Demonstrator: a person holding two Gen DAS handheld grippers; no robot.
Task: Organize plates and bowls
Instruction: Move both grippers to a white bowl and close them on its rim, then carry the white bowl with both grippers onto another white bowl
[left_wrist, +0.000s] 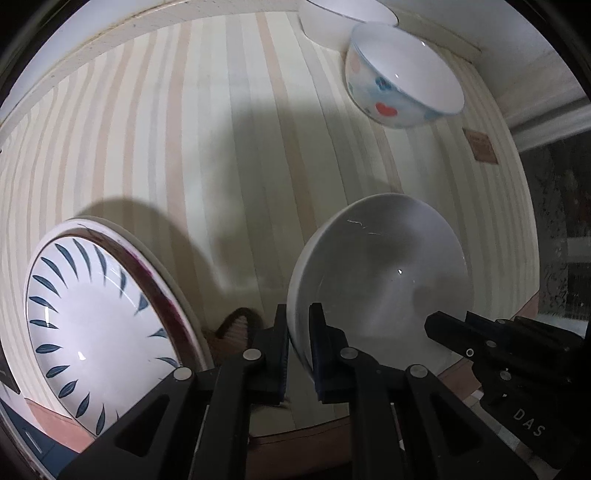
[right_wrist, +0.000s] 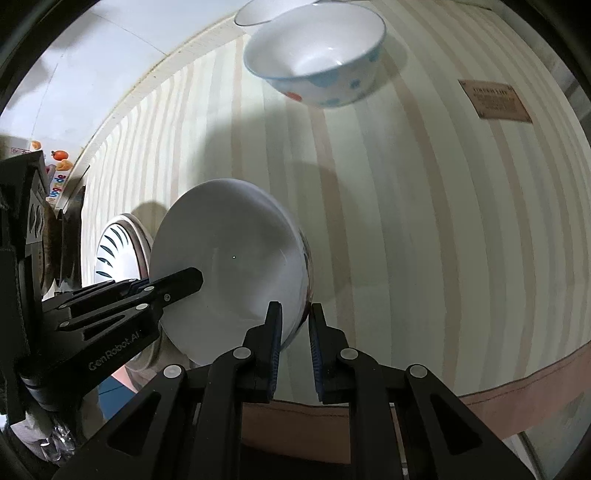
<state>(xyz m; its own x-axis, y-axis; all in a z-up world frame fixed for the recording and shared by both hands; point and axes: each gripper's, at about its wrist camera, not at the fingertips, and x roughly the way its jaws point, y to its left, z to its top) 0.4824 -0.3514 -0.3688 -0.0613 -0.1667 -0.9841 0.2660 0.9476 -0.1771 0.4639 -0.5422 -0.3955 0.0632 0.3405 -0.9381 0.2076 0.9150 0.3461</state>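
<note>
Overhead, smooth round white bowl (left_wrist: 380, 273)

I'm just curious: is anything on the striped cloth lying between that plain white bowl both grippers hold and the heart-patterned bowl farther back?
Nothing visible: bare striped tablecloth separates the plain white bowl from the heart-patterned bowl.

Bowl (left_wrist: 380, 266) right of plate (left_wrist: 96, 332); second bowl (left_wrist: 402, 77) behind.
</note>
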